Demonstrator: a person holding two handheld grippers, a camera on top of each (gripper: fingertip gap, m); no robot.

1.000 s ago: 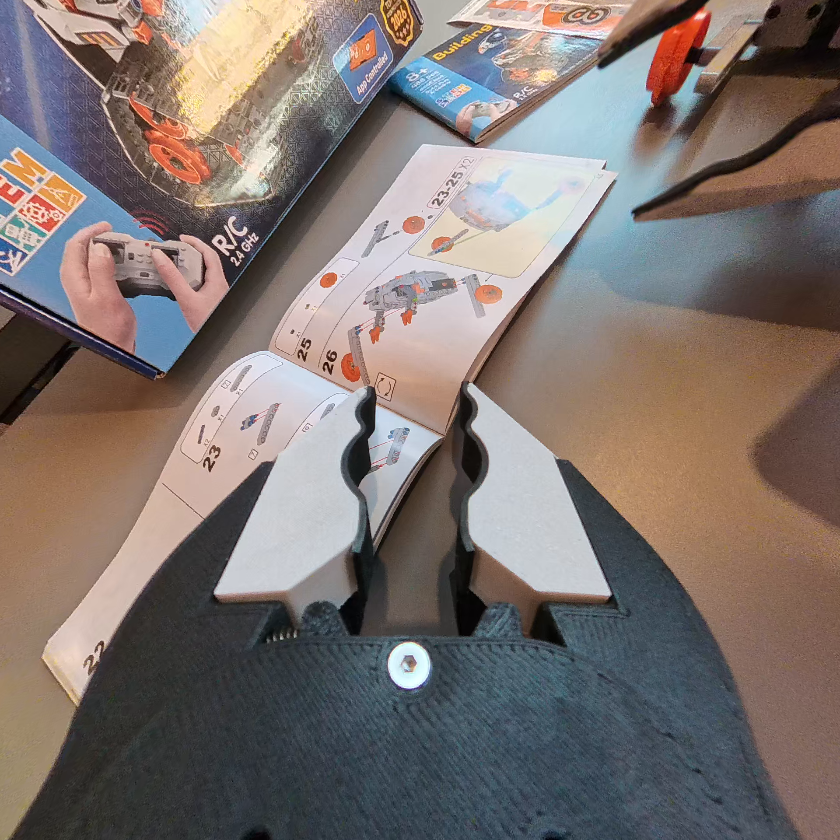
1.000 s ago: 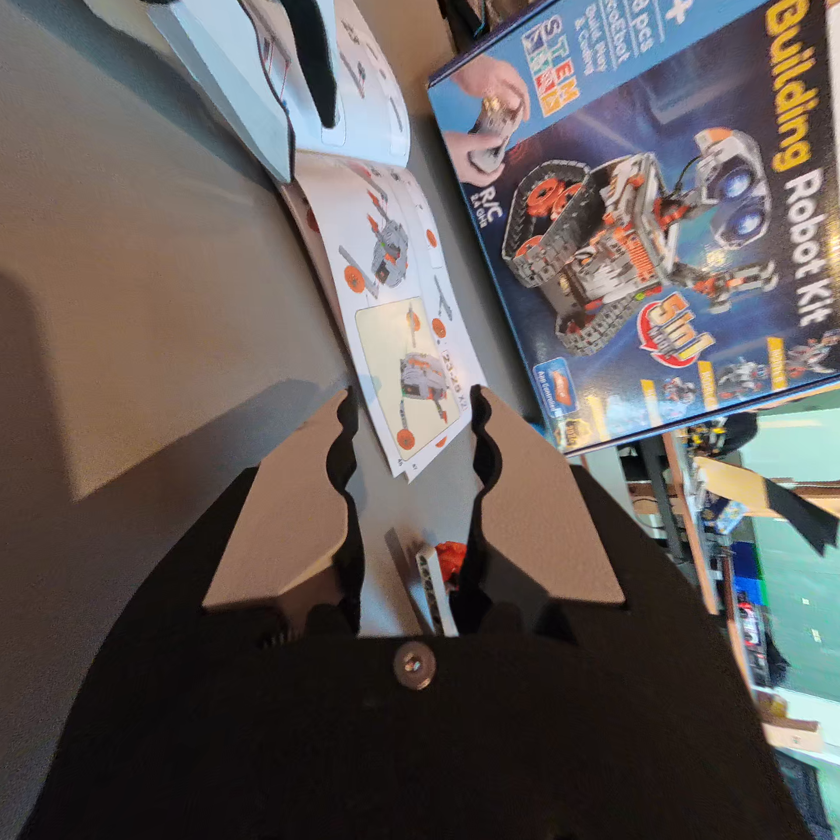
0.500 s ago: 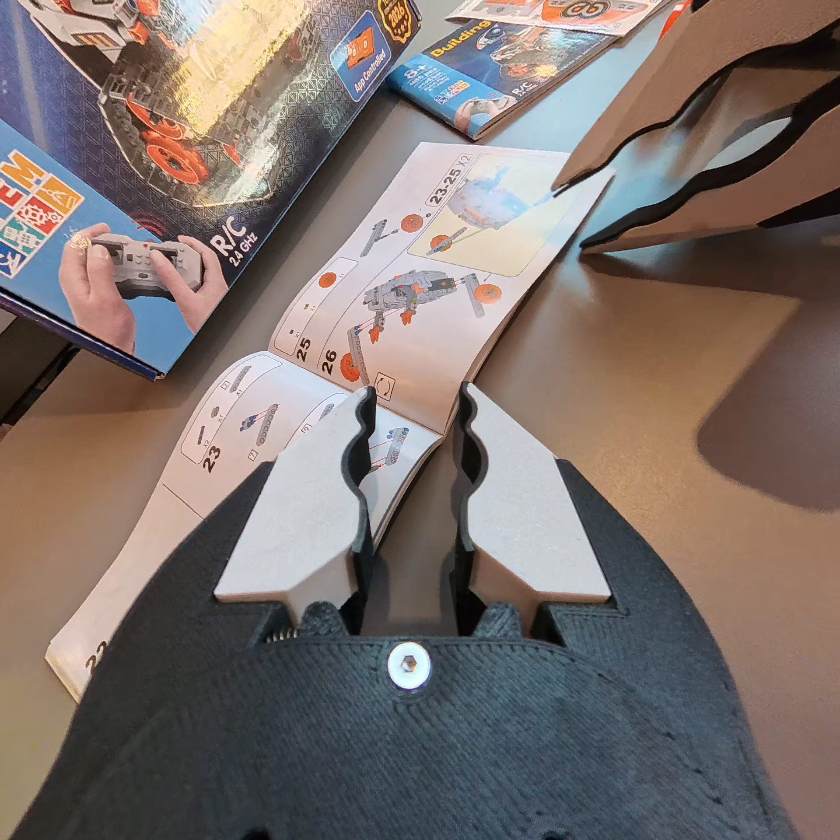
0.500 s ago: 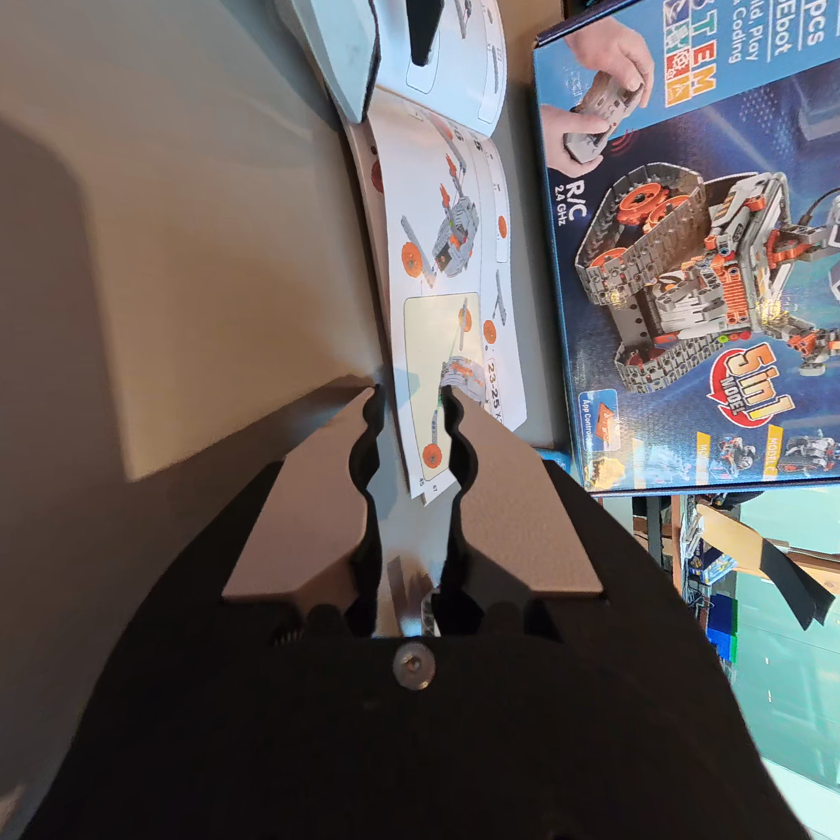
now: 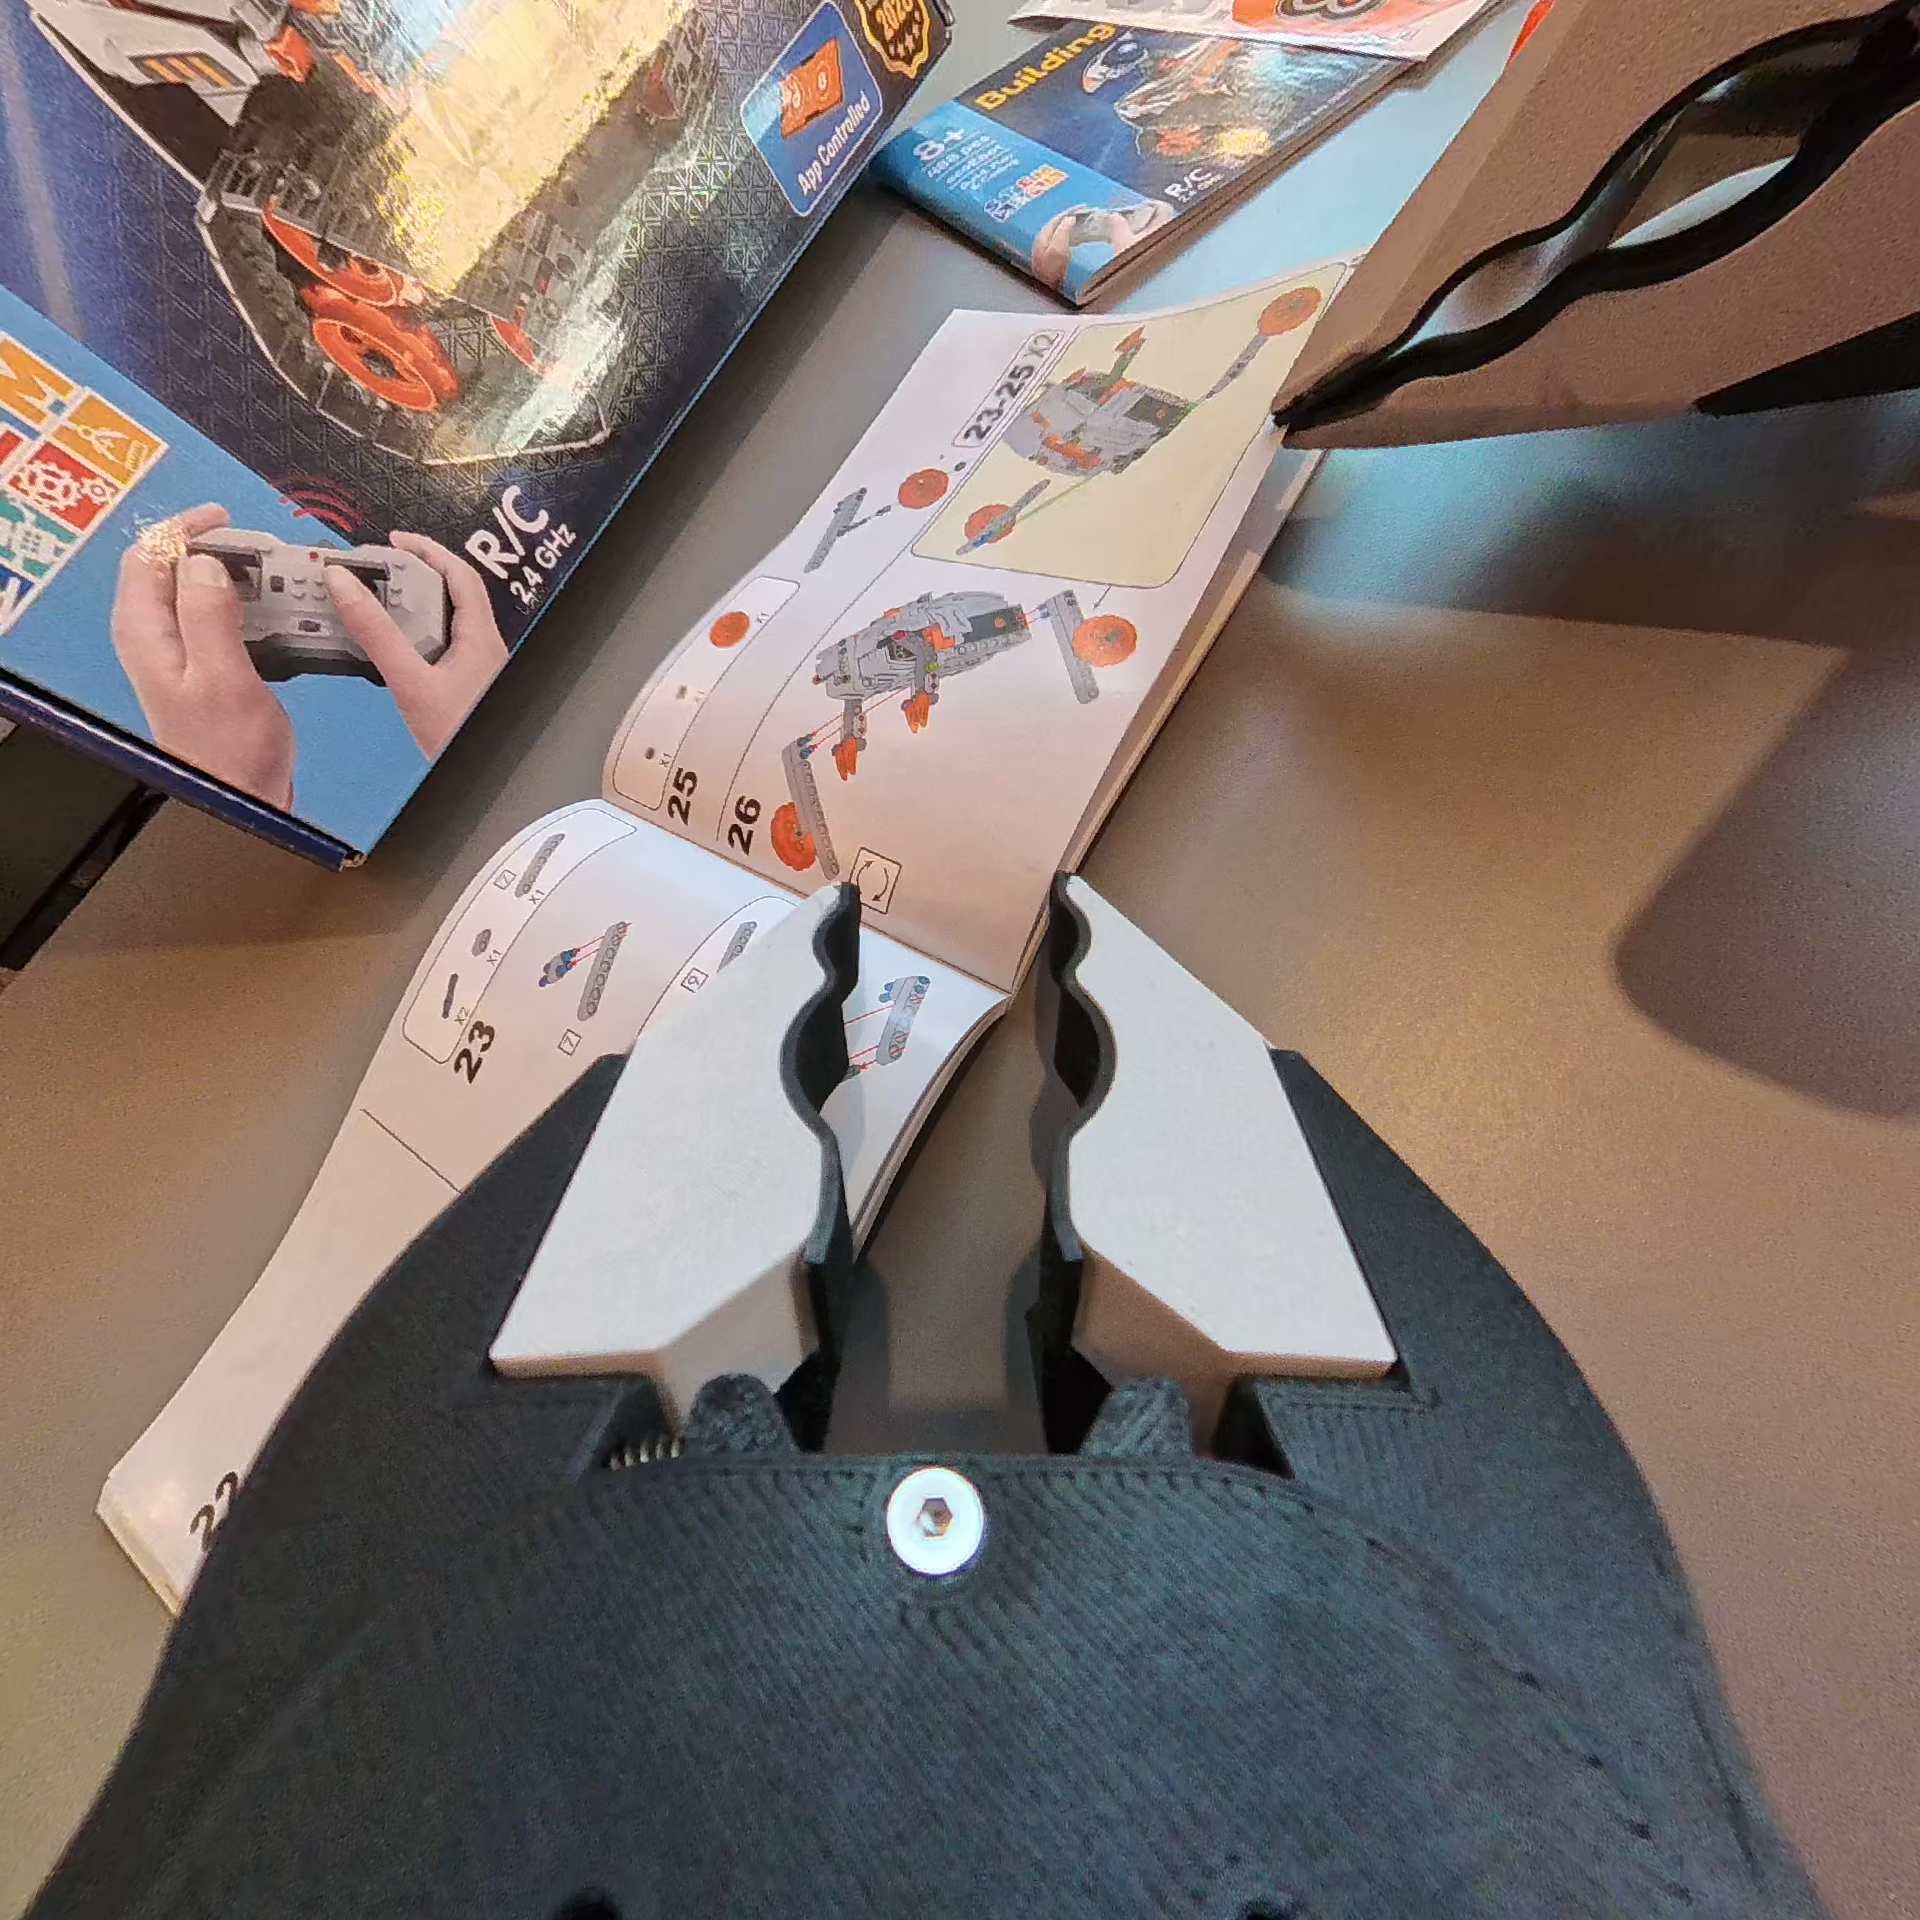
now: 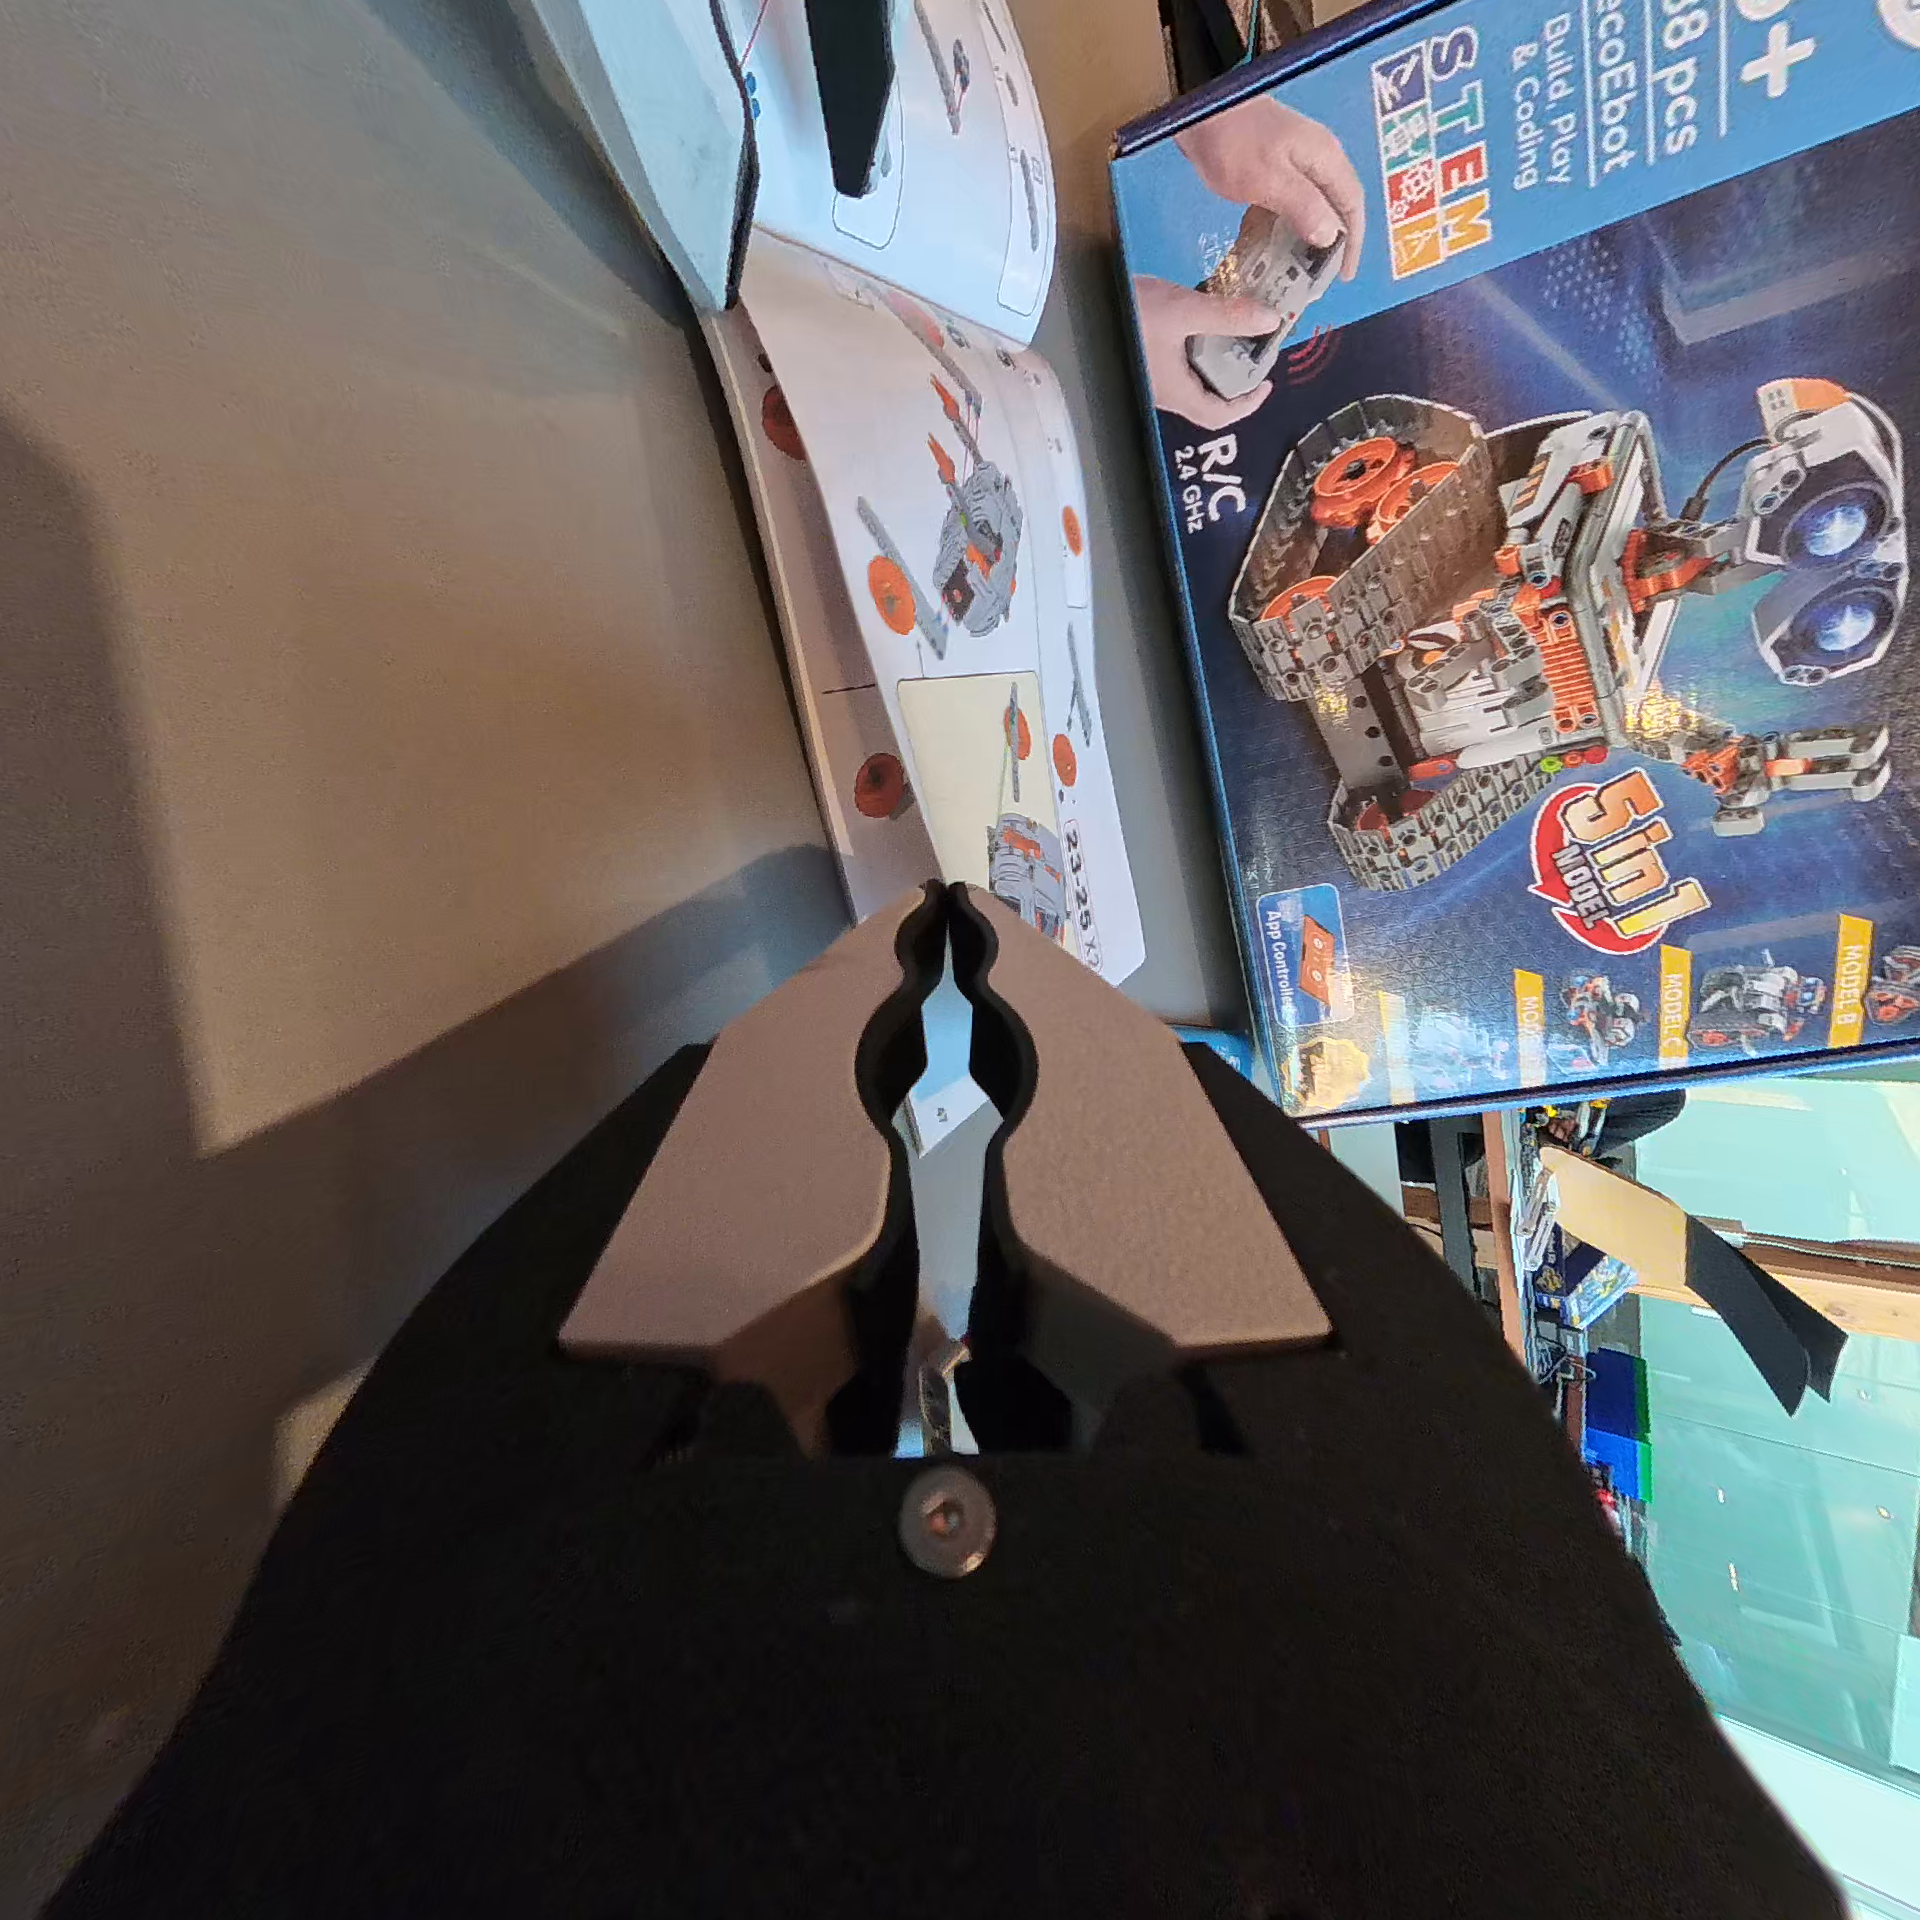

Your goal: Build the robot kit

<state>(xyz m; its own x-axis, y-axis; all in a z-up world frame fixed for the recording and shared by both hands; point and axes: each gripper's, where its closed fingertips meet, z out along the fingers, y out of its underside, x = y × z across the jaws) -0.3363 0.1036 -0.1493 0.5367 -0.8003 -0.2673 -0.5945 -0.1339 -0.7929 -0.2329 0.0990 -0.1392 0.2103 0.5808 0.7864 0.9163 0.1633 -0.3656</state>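
1. The left gripper (image 5: 951, 894) hangs low over the near end of the open booklet (image 5: 935, 665). Its jaws stand a narrow gap apart and hold nothing; its black body hides the booklet's near left corner.
2. Its left finger (image 5: 717, 1101) covers part of the near page, so the drawings there are cut off. Whether it touches the paper cannot be told.
3. The right gripper (image 6: 948, 902) has its tips pressed together on the far right corner of the booklet's top page. In the left wrist view that corner lifts off the pages beneath, up to the right gripper (image 5: 1288, 410).
4. A small pale piece (image 6: 940, 1382) shows deep between the right jaws, near the screw; it is too hidden to make out.
5. Half a second ago the right jaws were a narrow gap apart beside that corner; now they have closed on it and the page has risen. The left gripper has not moved.
6. The booklet lies open on the grey-brown counter (image 5: 1455, 935), its white pages bowed at the spine and printed with grey and orange model drawings.
7. Left of it, just beside, sits a large blue box (image 5: 312, 364), cut off by the frame. Beyond lies a thin blue booklet (image 5: 1122, 166), and past that a sheet of paper (image 5: 1247, 16), mostly out of view.
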